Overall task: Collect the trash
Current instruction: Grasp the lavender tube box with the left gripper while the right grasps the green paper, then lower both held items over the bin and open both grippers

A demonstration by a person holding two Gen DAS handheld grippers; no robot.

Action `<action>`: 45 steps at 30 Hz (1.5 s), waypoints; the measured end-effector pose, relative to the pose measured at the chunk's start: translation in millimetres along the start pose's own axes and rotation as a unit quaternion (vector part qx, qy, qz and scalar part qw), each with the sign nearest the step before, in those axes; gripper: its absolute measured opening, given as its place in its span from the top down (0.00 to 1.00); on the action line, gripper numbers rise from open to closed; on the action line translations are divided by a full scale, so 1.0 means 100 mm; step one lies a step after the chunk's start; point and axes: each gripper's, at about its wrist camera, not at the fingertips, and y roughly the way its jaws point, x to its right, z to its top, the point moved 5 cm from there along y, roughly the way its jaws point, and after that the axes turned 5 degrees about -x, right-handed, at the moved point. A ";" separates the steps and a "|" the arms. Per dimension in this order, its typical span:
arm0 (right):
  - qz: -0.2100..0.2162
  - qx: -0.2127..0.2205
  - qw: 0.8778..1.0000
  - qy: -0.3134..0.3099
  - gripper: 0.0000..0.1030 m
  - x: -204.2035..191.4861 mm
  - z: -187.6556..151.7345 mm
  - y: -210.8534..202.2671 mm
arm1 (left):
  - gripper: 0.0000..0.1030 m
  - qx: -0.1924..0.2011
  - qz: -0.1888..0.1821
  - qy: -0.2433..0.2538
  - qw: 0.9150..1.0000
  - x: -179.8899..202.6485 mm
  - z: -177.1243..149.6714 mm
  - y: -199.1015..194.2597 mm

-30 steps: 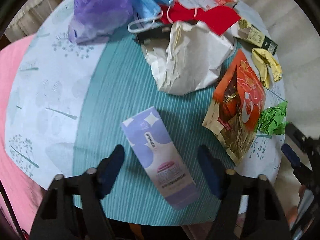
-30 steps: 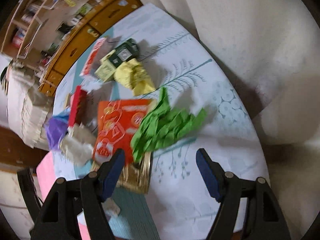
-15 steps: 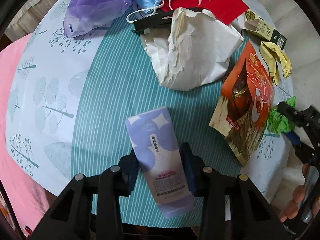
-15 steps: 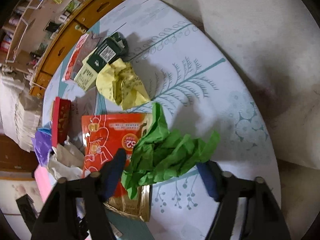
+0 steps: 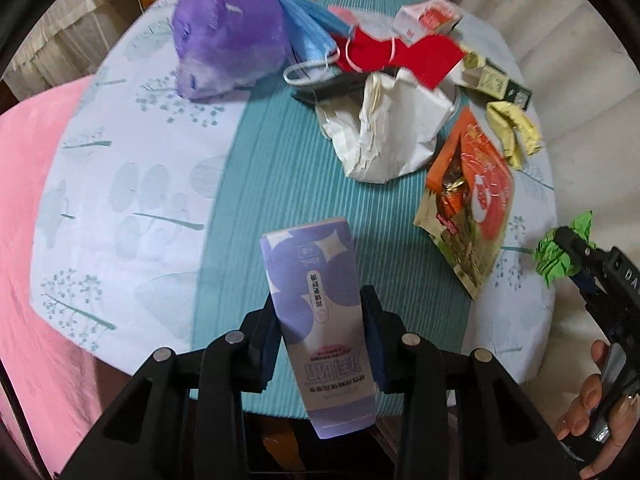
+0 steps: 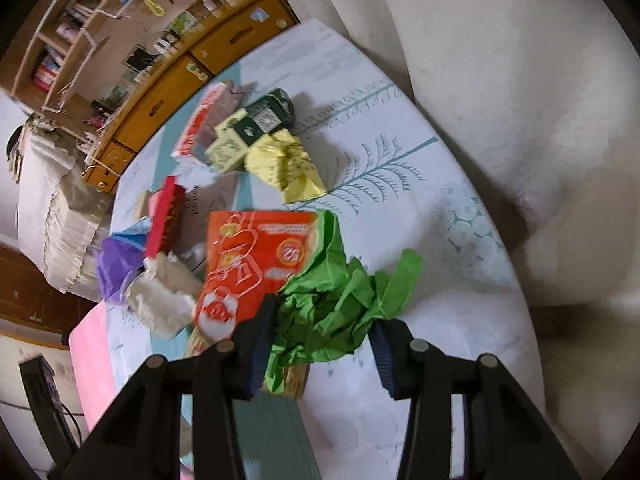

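In the left wrist view the left gripper (image 5: 320, 340) has its jaws clamped on the purple box (image 5: 318, 320), one pad on each long side near the middle, the box tilted with its far end over the teal stripe of the table (image 5: 260, 168). It looks like a light, empty carton: stiff enough along its edges to hold, but likely to cave in if squeezed hard, so the grip across the narrow sides seems sound. Farther off on the table lie a purple bag (image 5: 224, 44), a blue mask (image 5: 308, 36), a red card (image 5: 400, 56), a white paper bag (image 5: 392, 128), an orange packet (image 5: 468, 192) and yellow paper (image 5: 512, 128). At the right edge the right gripper (image 5: 576, 256) reaches the green paper (image 5: 556, 256). In the right wrist view the right gripper (image 6: 320, 344) has its jaws on either side of the green paper (image 6: 344, 300), which lies at the table's near edge and overlaps the orange packet (image 6: 252, 268). The left pad touches the wad; whether the right one does, I cannot tell, so the grip is not certain. The paper is soft, crumpled and nearly weightless; it should compress freely and is best taken through its thick middle, clear of the packet beneath.
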 end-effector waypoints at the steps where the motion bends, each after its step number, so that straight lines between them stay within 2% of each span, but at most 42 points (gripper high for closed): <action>1: -0.005 0.007 1.000 -0.008 0.57 -0.03 -0.07 -0.08 | 0.66 0.006 -0.002 0.005 1.000 -0.02 -0.03 -0.07; 4: -0.009 0.017 1.000 -0.018 0.58 -0.13 -0.24 -0.26 | 0.66 0.021 -0.012 0.023 0.999 -0.09 -0.15 -0.27; 9: 0.000 0.044 0.999 -0.029 0.59 -0.31 -0.73 -0.65 | 0.66 0.039 -0.030 0.068 0.996 -0.26 -0.42 -0.60; 16: -0.003 0.074 0.996 -0.048 0.59 -0.63 -1.54 -1.04 | 0.66 0.076 -0.039 0.144 0.986 -0.52 -1.00 -1.05; 26: -0.005 0.083 0.995 -0.057 0.60 -0.96 -2.70 -1.25 | 0.66 0.086 -0.060 0.194 0.975 -0.94 -1.74 -1.25; 33: -0.018 0.060 0.996 -0.070 0.60 -1.00 -3.30 -1.17 | 0.66 0.061 -0.064 0.208 0.974 -1.05 -2.15 -1.05; 39: -0.026 0.031 0.996 -0.075 0.60 -0.87 -3.56 -0.98 | 0.66 0.027 -0.064 0.204 0.976 -1.01 -2.40 -0.64; 42: -0.022 0.010 0.997 -0.069 0.60 -0.74 -3.66 -0.76 | 0.66 0.015 -0.063 0.202 0.977 -0.97 -2.51 -0.34; 45: -0.023 -0.012 0.997 -0.068 0.60 -0.54 -3.76 -0.36 | 0.66 0.008 -0.064 0.196 0.978 -0.93 -2.58 0.06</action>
